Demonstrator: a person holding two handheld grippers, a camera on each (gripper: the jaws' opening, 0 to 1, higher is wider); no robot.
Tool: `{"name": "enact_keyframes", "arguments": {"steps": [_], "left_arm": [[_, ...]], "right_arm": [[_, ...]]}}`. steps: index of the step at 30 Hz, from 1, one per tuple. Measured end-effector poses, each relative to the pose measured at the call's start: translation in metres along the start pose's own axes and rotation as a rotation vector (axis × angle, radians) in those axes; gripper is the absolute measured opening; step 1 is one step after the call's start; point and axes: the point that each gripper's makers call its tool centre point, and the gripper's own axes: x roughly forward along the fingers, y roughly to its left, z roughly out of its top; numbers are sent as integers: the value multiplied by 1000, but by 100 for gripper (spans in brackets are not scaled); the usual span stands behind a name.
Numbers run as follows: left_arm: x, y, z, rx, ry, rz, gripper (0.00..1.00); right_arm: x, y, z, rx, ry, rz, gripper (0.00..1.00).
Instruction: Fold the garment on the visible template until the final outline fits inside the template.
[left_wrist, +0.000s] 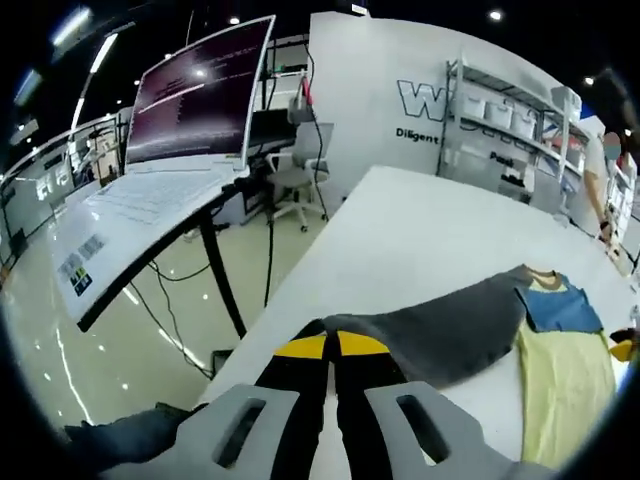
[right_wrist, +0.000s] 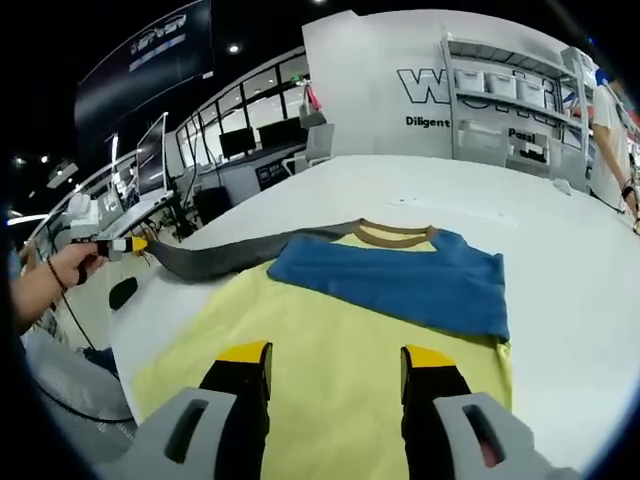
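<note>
garment (right_wrist: 340, 330) sleeve edge clamped by left gripper (left_wrist: 331, 345).

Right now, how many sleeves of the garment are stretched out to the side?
1: the grey sleeve, pinched by the left gripper. The blue sleeve lies folded across the yellow body.

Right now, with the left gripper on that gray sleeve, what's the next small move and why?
Probably carry the gray sleeve inward over the yellow body and lay it down. The left gripper is shut on the sleeve's end, stretched out past the garment's side on the white table. The blue panel is already folded across the chest, and the right gripper hovers open above the body.
</note>
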Motion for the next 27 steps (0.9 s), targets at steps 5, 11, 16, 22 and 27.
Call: {"name": "enact_keyframes", "arguments": {"steps": [5, 11, 16, 22, 27], "left_arm": [[1, -5, 28, -16, -71, -7, 0], [9, -3, 56, -14, -123, -11, 0], [15, -9, 74, 0, -163, -35, 0], [13, -27, 90, -17, -212, -84, 0], [8, -45, 100, -74, -248, -136, 0]], "right_arm": [[-2, 2, 2, -10, -7, 4, 49], [-3, 5, -7, -7, 12, 17, 49], [-4, 7, -9, -4, 17, 20, 49], [-6, 7, -10, -8, 16, 17, 50], [-9, 4, -10, -3, 13, 4, 56]]}}
